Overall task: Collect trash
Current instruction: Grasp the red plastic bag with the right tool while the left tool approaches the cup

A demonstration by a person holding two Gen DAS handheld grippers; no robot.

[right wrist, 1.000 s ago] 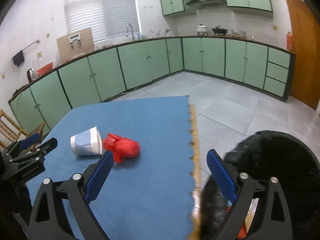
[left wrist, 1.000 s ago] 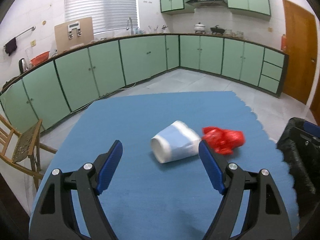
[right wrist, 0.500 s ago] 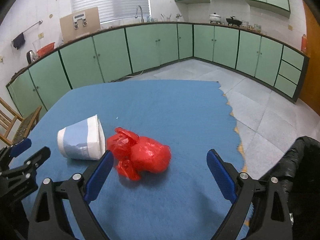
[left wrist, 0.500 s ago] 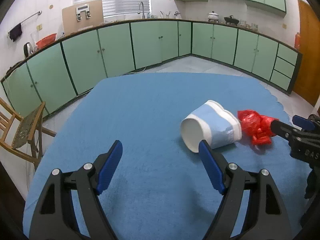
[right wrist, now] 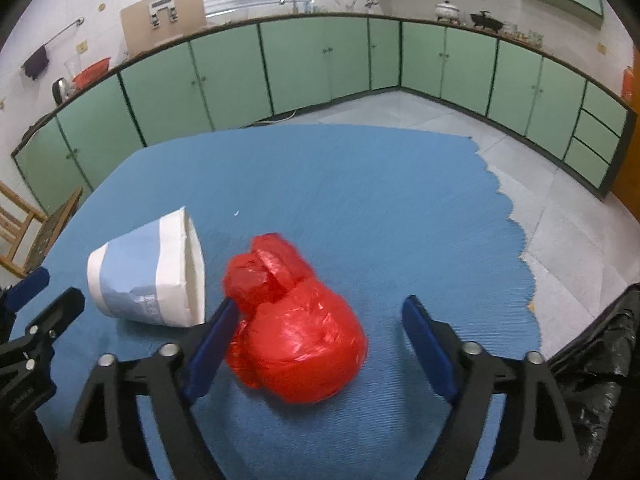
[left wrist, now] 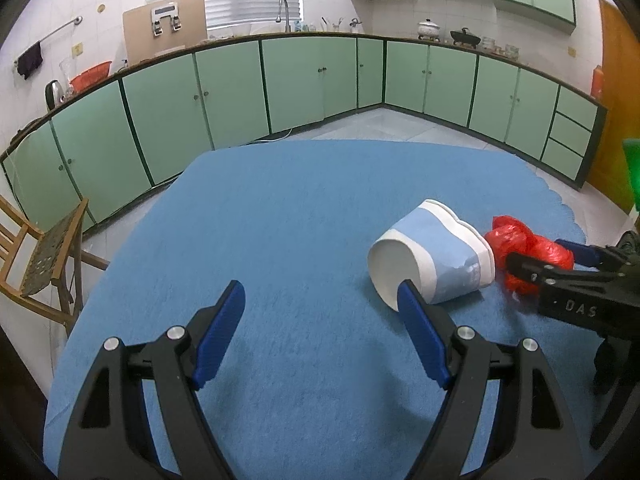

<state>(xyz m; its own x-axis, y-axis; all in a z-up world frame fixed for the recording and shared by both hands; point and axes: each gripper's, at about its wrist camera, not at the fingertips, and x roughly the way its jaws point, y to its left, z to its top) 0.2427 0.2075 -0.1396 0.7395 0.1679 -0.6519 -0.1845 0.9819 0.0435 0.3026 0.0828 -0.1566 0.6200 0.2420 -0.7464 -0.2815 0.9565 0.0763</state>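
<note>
A crumpled red plastic bag [right wrist: 294, 330] lies on the blue mat between the open jaws of my right gripper [right wrist: 320, 344], nearer the left finger. A white and light-blue paper cup [right wrist: 150, 278] lies on its side just left of the bag. In the left wrist view the cup [left wrist: 430, 264] lies ahead and to the right, its mouth facing me, with the red bag [left wrist: 528, 254] behind it. My left gripper [left wrist: 320, 332] is open and empty; its right finger overlaps the cup's rim in view. The right gripper [left wrist: 538, 260] reaches around the bag from the right.
A black trash bag [right wrist: 596, 352] stands off the mat's right edge. The blue mat [left wrist: 280, 220] has a scalloped right edge over grey floor tiles. Green kitchen cabinets [left wrist: 312, 80] line the far walls. A wooden chair [left wrist: 40, 256] stands at the left.
Both grippers moved forward and lower toward the trash. The red bag went from ahead of the right gripper to between its fingers. The cup shifted right in the left view.
</note>
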